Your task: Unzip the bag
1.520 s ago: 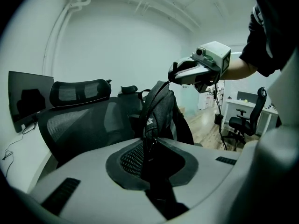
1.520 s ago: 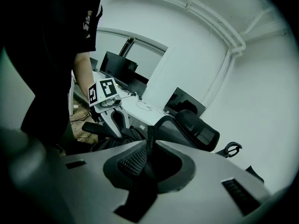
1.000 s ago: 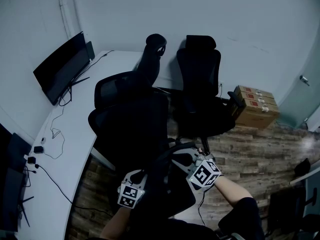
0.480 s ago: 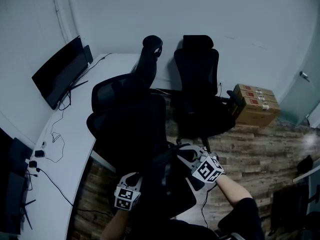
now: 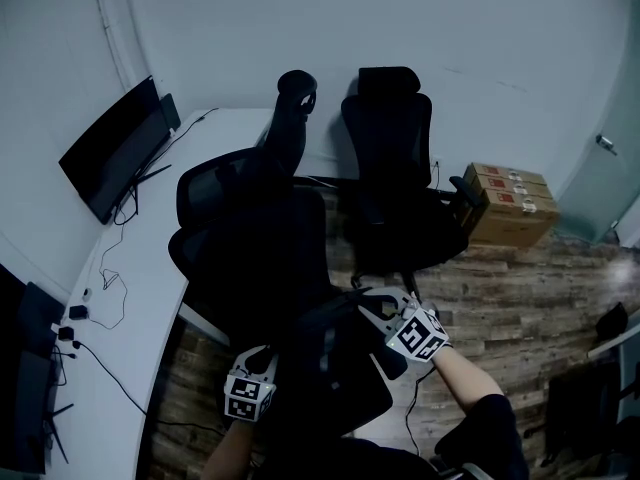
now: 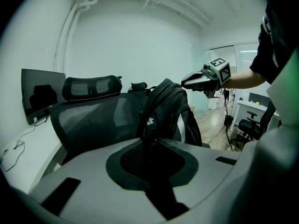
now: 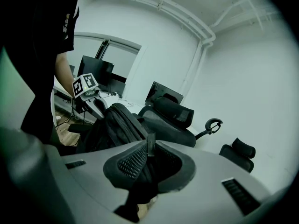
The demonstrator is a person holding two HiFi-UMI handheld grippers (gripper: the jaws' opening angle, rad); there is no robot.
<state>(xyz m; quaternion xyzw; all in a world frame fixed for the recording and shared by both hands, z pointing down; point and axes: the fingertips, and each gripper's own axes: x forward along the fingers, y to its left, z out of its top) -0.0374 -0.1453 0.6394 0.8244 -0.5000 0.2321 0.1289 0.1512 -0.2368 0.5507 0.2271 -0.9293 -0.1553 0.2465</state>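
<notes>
Dim office, chair (image 5: 250,228) | bag (image 6: 166,106) near-black — detail lost | left gripper (image 6: 150,146) clamped on bag fabric | right gripper (image 7: 150,149) pinching tab (image 7: 150,141)

The bag (image 6: 166,106) is half hidden behind the left hand-held gripper (image 6: 150,144) (rest too dark to read).

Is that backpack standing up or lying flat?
Upright. In the left gripper view the backpack stands tall, rounded top uppermost, its shoulder straps hanging down its side.
</notes>
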